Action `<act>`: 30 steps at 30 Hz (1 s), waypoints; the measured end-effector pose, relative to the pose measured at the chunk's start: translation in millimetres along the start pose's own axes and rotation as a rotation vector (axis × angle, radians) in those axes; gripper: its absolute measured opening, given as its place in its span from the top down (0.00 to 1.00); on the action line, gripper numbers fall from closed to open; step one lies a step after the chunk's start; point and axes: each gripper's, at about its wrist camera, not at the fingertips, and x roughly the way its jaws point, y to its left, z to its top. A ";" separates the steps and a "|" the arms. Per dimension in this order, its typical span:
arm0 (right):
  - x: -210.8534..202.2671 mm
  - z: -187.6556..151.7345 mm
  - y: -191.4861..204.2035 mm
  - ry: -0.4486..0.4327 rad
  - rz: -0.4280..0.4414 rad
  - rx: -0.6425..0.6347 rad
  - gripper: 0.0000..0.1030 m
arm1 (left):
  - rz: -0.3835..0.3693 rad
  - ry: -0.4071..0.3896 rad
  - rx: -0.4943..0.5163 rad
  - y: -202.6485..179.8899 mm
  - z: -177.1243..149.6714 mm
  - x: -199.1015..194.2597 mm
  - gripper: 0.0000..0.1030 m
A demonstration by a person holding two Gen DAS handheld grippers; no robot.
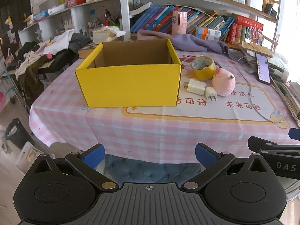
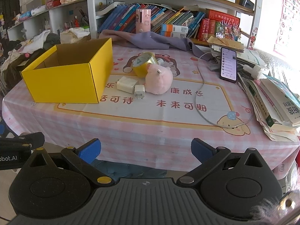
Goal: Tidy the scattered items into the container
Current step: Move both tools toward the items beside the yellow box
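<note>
Nothing is gathered yet: both the left tongs (image 1: 150, 154) and right tongs (image 2: 145, 150) hang released short of the surface (image 2: 150, 131), so next comes reaching for the tape roll (image 2: 145, 63), chargers and pink plush (image 2: 159, 80) clustered beside the empty yellow box (image 2: 63, 78).

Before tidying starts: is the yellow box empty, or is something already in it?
Seemingly empty: the yellow box stands open-topped, and only bare brown inner walls show in both views. Its floor is hidden behind the near wall, so something flat cannot be ruled out.
</note>
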 end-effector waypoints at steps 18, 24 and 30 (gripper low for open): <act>6.7 1.2 5.5 0.010 0.006 0.003 0.00 | -0.021 0.007 -0.027 7.8 6.0 9.3 0.00; 18.0 11.5 -0.4 0.021 0.019 0.005 0.00 | -0.008 0.026 -0.021 2.7 11.4 19.1 0.00; 30.8 18.9 -8.1 0.036 0.030 0.001 0.00 | 0.002 0.043 -0.018 -6.5 17.7 33.0 0.00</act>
